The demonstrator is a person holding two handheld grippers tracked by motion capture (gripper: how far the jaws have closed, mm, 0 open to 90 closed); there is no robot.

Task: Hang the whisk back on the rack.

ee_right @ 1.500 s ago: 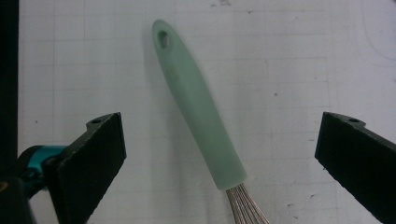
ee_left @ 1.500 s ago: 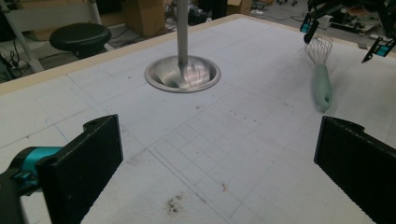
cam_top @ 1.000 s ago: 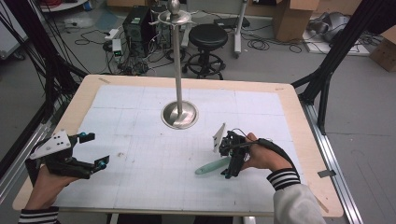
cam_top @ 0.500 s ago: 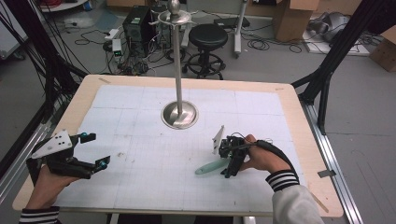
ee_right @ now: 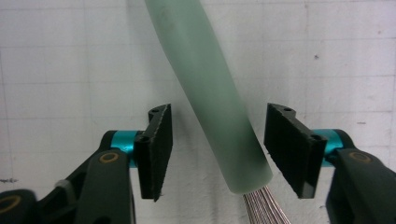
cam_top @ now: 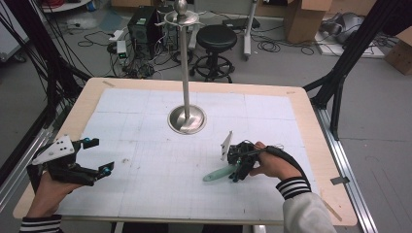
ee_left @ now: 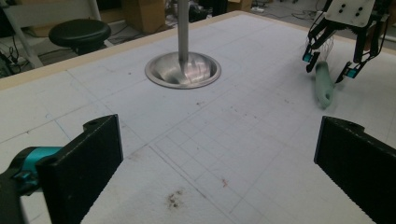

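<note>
Left claw (cam_top: 99,156): near bench edge at my left, jaws spread wide, nothing between them.
Right claw (ee_right: 215,149): pointing down, jaws just been closing around the whisk handle; I see gaps at both pads.
Whisk (cam_top: 219,172): pale green handle, lying on the bench.
Bench (cam_top: 145,116): gridded white mat.
Steel stand (cam_top: 186,118): upright, farther back.

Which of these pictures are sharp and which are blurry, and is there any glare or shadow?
High view: even room light, soft and grainy, with a shine on the metal stand. Left gripper view: the near jaws are soft, the table crisp, and the stand's base glares. Right gripper view: the green handle is so close that it blurs at the top; the right gripper straddles it, its jaws having just been closing.
</note>
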